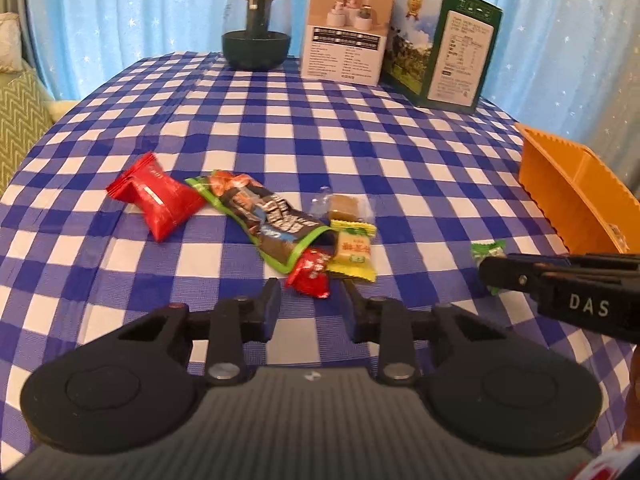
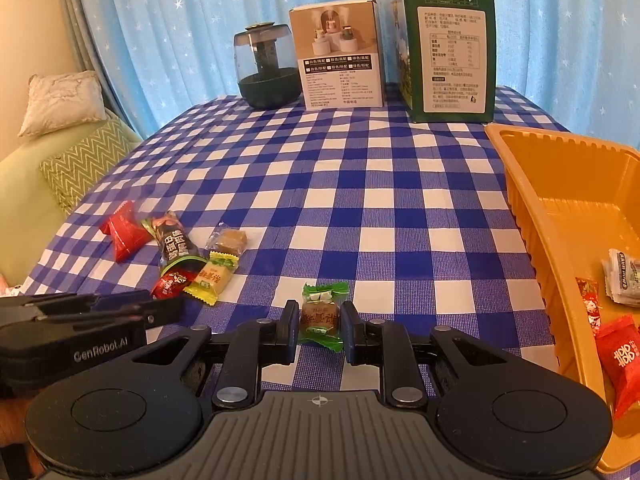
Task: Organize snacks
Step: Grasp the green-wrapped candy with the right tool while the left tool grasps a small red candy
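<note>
Checked cloth (image 2: 360, 208); crinkly wrapped candy (image 2: 321, 316) between jaws.

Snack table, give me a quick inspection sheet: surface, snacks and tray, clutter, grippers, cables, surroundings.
Surface: blue checked tablecloth, lightly creased.
Job's things: orange tray at right, a few wrapped snacks inside; loose snacks clustered at left.
Clutter: dark glass jar, beige box, green box at the far edge.
Grippers: right gripper shut on a green-wrapped candy; left gripper around a small red candy, contact unclear.
Cables: nothing seen.
Surroundings: blue starred curtain, sofa with cushion at left.
</note>
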Tool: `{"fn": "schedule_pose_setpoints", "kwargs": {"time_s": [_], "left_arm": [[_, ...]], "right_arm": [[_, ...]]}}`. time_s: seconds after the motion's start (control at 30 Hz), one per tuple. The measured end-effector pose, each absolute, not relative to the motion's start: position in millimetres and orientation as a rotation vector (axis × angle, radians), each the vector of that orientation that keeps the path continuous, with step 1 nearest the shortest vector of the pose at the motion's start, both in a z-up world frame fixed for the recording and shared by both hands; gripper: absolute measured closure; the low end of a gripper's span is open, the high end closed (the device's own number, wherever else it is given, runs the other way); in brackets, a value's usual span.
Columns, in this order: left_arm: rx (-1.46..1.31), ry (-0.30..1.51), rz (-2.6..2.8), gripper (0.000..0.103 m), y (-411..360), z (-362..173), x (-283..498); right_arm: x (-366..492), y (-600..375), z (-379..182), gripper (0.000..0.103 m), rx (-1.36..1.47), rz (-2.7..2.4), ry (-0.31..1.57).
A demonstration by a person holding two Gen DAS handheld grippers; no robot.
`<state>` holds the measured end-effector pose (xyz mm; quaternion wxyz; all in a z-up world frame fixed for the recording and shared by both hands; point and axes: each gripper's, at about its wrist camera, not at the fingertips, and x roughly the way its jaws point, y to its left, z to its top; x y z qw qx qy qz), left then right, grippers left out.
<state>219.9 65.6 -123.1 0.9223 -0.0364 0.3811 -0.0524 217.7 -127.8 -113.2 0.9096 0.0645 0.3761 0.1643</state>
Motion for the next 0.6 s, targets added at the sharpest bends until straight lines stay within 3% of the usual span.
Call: {"fn": "schedule_pose_setpoints", "kwargs": {"time_s": [0.17, 0.3, 0.6], "left_arm": [[-0.071, 0.763, -0.107, 0.074, 62, -124, 229], [-0.051, 0.763, -0.104, 0.086, 59, -127, 230], [-0.046, 0.818, -0.132, 0.086, 50, -115, 197]], "right_arm": [[216, -131, -113, 0.081, 0.133, 0.337, 0.775], [214, -133, -112, 0.081, 0.13, 0.336, 0.776], [203, -137, -109, 0.081, 0.143, 0.345, 0.778]]}}
